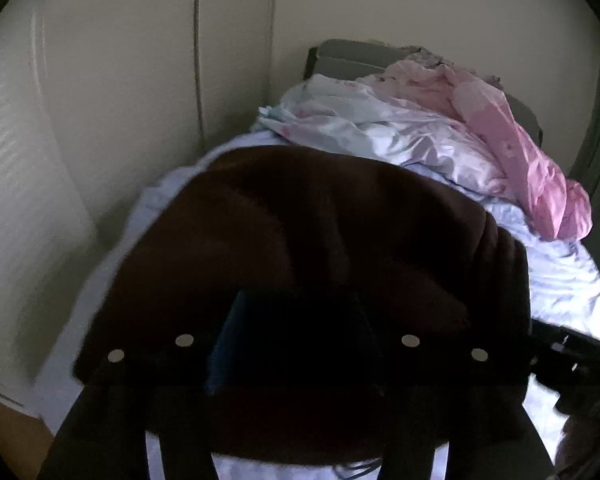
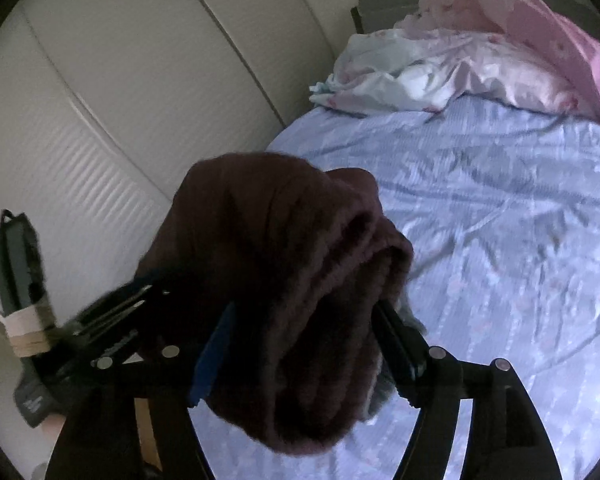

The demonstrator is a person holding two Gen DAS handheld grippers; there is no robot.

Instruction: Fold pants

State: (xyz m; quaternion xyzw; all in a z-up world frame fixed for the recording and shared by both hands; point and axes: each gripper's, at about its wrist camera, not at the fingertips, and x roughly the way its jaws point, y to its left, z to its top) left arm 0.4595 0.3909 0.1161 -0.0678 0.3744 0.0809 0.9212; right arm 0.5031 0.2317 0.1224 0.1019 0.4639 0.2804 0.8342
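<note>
The wide bed with a pale lavender-blue patterned sheet [image 2: 500, 220] fills the space ahead of the right gripper and to its right side. In the left wrist view the same sheet shows only around the edges of the cloth, ahead and to the right. Past the left gripper, on the left, stands a cream wall with panel lines [image 1: 120, 100]; it also rises to the left of the right gripper.

At the far end of the bed, ahead of both tools, lies a heap of crumpled bedding, white and pale blue with a pink quilt on top [image 1: 440, 132], also seen far ahead in the right wrist view [image 2: 480, 56].

The dark maroon knitted pants [image 1: 320, 248] are lifted off the sheet and hang between the two tools. In the left wrist view they cover nearly everything directly in front of the tool. In the right wrist view they are bunched in thick folds [image 2: 292, 280] and droop below the fingers.

The right gripper [image 2: 304, 344] is clamped on the bunched waist part, its two black fingers pressed against the cloth from both sides. The left gripper [image 1: 296, 340] is buried in dark cloth; its fingers seem to hold the pants, but it is too dark to tell surely.
</note>
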